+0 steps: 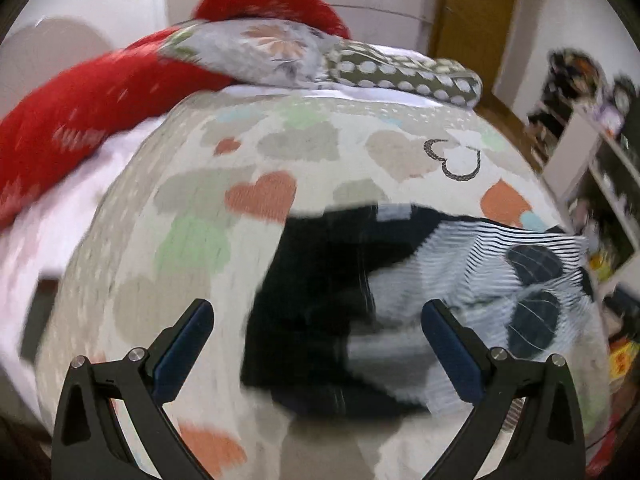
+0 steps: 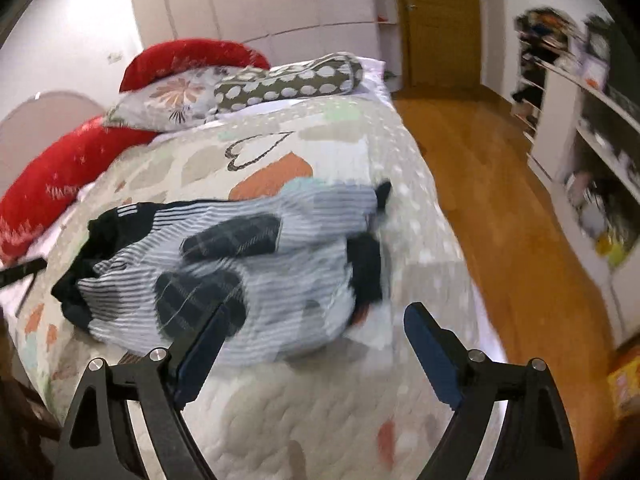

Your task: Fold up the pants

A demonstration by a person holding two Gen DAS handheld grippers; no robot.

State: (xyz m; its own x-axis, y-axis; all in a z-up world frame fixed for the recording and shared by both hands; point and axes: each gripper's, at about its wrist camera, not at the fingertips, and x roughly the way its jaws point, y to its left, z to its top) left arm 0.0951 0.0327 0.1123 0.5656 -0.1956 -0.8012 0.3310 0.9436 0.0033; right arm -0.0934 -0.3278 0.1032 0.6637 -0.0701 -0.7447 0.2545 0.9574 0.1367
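Both views motion-blurred. Left gripper: jaws wide, nothing between the pads, hanging over the bed quilt with the pants just beyond its tips. Right gripper: jaws wide too, empty, its left finger overlapping the near edge of the pants in the picture; contact can't be told. Pants are a crumpled striped heap with dark plaid patches and black cuffs, lying mid-bed on the heart-print quilt, not flat. Behind them, at the head of the bed: floral pillow, dotted bolster, long red cushion curving along the wall side. Farther off: wood floor, open white shelving at right, wooden door, white wardrobe fronts.
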